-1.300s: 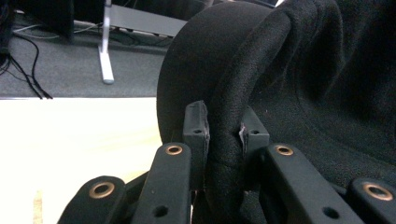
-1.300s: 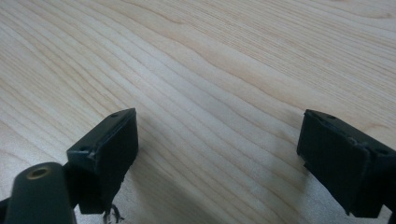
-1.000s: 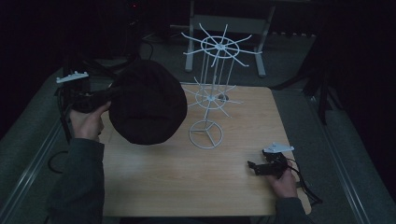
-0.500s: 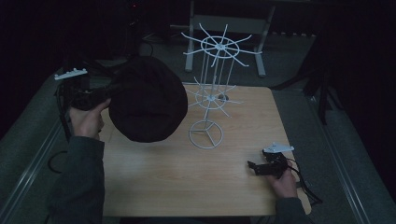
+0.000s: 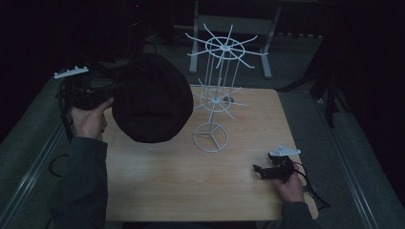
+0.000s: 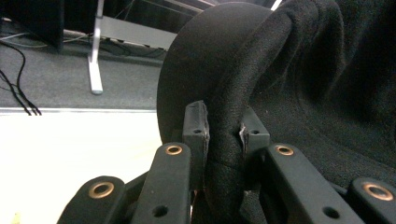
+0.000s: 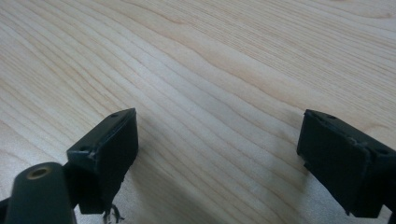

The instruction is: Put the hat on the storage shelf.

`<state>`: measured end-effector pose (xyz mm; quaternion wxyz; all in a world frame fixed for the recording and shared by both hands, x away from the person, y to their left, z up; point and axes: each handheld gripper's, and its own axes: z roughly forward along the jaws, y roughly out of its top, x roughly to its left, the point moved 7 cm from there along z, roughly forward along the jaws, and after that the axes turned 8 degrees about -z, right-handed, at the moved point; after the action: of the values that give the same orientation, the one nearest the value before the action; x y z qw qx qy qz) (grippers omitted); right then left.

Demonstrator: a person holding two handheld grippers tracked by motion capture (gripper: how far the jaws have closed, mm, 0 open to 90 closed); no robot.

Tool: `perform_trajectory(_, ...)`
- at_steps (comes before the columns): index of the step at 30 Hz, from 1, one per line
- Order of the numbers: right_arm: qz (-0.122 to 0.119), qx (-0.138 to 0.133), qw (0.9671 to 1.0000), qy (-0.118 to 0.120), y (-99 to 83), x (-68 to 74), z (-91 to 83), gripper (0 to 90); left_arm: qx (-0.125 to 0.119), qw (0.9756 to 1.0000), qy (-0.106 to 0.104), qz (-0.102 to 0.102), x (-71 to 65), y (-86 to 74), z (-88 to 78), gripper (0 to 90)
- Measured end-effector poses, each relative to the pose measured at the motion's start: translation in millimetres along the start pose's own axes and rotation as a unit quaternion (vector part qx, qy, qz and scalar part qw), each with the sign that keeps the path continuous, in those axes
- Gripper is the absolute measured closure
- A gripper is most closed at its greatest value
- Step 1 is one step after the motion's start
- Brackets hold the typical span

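One black hat held up at the left, one white wire rack standing on the desk.

The left hand-held gripper (image 5: 112, 90), raised off the desk's left edge in the person's left hand (image 5: 89, 119), has its jaws clamped on the rim of the black hat (image 5: 153, 98), which hangs in the air just beside the two-tier wire rack (image 5: 217, 95). The right hand-held gripper (image 5: 261, 171) rests low on the desk (image 5: 191, 191) near its right front corner, jaws spread wide and holding nothing.

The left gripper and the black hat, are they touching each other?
Touching. The left gripper view shows the left gripper with both jaws pressed on the black hat at its rim.
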<state>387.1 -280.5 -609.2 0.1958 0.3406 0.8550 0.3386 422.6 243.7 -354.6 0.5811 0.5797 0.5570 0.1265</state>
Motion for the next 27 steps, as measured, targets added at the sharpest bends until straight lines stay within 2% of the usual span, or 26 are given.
perform_trajectory(11, -0.001, 0.0, 1.0, 0.0, -0.1, -0.1, -0.1, 12.4, -0.007, 0.9999, -0.011, -0.001, -7.4, 7.3, -0.5, 78.5)
perform_trajectory(27, -0.001, 0.0, 1.0, 0.0, -0.1, -0.1, 0.0, 12.4, -0.014, 0.9996, -0.02, -0.013, -9.0, 12.3, -1.2, 78.5)
